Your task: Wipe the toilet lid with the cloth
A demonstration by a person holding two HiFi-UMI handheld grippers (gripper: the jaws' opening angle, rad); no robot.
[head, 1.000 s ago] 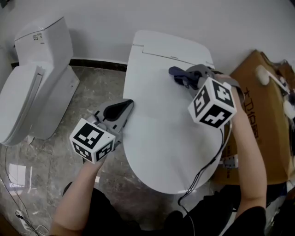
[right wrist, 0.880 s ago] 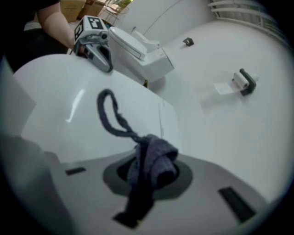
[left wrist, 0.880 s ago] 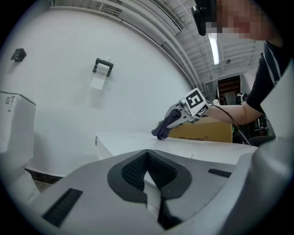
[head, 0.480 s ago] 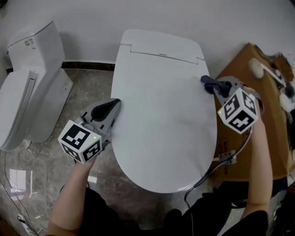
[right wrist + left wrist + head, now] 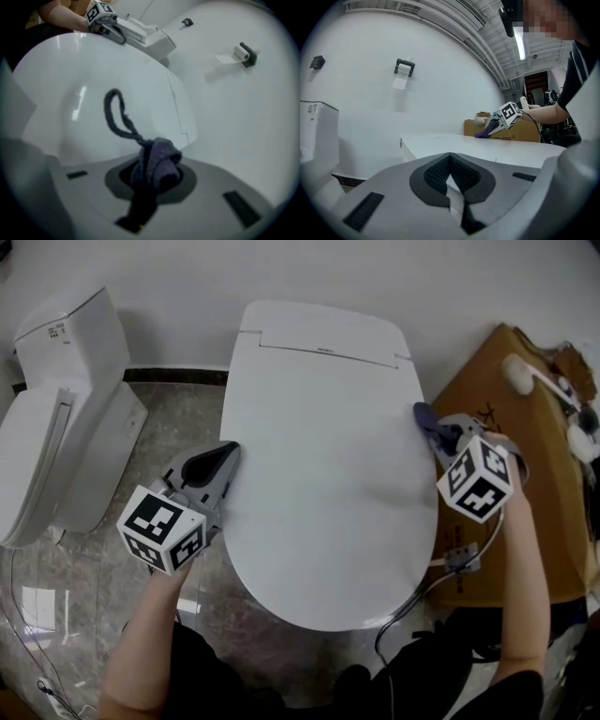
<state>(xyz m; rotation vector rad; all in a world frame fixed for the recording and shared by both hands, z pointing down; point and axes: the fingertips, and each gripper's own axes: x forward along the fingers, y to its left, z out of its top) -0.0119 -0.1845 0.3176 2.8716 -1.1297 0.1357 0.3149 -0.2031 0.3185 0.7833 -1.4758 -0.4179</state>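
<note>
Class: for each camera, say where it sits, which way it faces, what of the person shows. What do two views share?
Head view: on the head, steeply down at the toilet lid; forearms, left hand-held gripper, right hand-held gripper.
Left gripper view: on that gripper, facing across the lid; shut jaws.
Right gripper view: opposite way; jaws holding cloth.
Shared: lid; each gripper view shows the other gripper.

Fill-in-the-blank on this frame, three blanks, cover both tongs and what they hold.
1. The right tongs are shut on the purple ____.
2. They hold it at the toilet lid's ____ edge.
3. The left tongs are shut and hold ____.
Missing words: cloth; right; nothing.
</note>
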